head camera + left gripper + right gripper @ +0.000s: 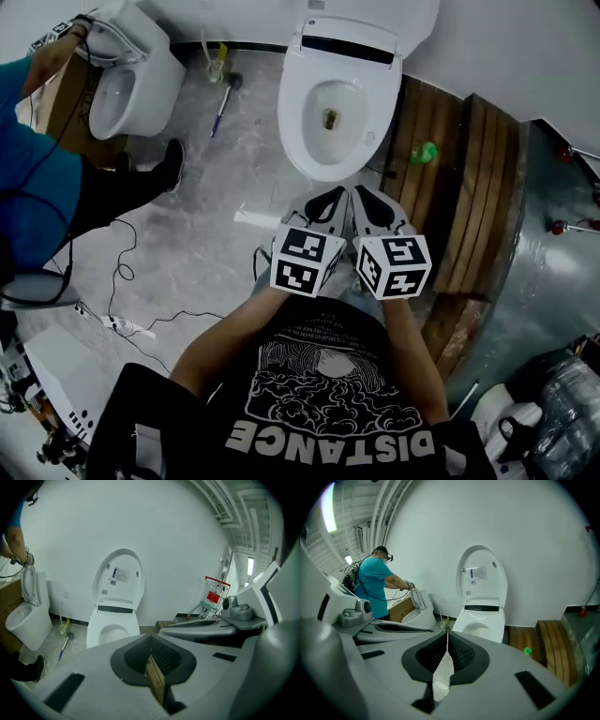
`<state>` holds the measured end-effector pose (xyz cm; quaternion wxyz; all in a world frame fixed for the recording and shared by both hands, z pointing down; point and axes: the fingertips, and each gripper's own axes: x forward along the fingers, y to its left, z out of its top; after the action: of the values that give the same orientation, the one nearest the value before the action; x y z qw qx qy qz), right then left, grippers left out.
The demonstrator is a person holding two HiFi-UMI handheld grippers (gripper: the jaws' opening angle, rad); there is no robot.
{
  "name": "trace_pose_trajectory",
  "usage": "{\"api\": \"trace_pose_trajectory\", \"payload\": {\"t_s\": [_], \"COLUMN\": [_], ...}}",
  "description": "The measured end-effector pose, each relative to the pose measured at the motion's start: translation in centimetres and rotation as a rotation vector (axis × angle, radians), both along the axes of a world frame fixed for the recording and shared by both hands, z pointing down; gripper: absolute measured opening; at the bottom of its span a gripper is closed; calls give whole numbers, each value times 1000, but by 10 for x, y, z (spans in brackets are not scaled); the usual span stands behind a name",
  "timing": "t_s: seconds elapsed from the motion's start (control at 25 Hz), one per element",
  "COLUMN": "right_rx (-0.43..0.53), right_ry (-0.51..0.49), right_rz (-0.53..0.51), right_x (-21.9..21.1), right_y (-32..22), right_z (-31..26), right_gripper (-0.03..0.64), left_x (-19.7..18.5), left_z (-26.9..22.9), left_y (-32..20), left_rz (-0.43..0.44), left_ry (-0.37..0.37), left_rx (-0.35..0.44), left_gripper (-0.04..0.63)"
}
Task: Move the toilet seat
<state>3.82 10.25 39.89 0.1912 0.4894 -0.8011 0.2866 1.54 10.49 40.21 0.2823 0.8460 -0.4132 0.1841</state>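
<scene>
A white toilet (pixel 333 112) stands against the wall straight ahead, its bowl open. Its lid and seat (pixel 119 578) are raised upright against the wall, and they show the same way in the right gripper view (pixel 483 573). My left gripper (pixel 330 202) and right gripper (pixel 370 202) hang side by side just in front of the bowl's front rim, not touching it. Both are shut with nothing between the jaws, as the left gripper view (pixel 151 654) and the right gripper view (pixel 447 641) show.
A second toilet (pixel 131 80) stands at the left, where a person in a blue shirt (pixel 37 159) works on it. A toilet brush (pixel 225 94) lies between the toilets. Cables (pixel 122 272) trail over the floor. At the right is a wooden platform (pixel 469 187) with a green object (pixel 424 153).
</scene>
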Motion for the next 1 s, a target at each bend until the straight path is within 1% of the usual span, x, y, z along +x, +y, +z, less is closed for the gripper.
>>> {"api": "trace_pose_trajectory", "payload": {"t_s": [0.12, 0.28, 0.36, 0.48, 0.56, 0.68, 1.0], "right_rx": [-52, -96, -118, -149, -166, -194, -235], "right_ry": [-32, -91, -126, -180, -213, -253, -298], "right_rz": [81, 162, 208, 274, 311, 346, 388], "right_x": [-6, -12, -13, -11, -8, -6, -5], "right_y": [-12, -34, -39, -43, -46, -44, -45], "right_z": [20, 56, 75, 102, 121, 149, 213], "right_gripper": [20, 20, 20, 20, 20, 21, 21], "left_x": [-7, -19, -21, -19, -18, -19, -27], "left_z": [26, 66, 85, 111, 130, 159, 226], "left_y": [-10, -37, -45, -52, -57, -59, -53], "left_rz": [52, 44, 51, 80, 83, 62, 37], "left_ry": [53, 120, 157, 210, 238, 274, 326], "left_rx": [-86, -168, -199, -225, -244, -280, -375], "left_gripper": [12, 12, 12, 12, 12, 12, 14]}}
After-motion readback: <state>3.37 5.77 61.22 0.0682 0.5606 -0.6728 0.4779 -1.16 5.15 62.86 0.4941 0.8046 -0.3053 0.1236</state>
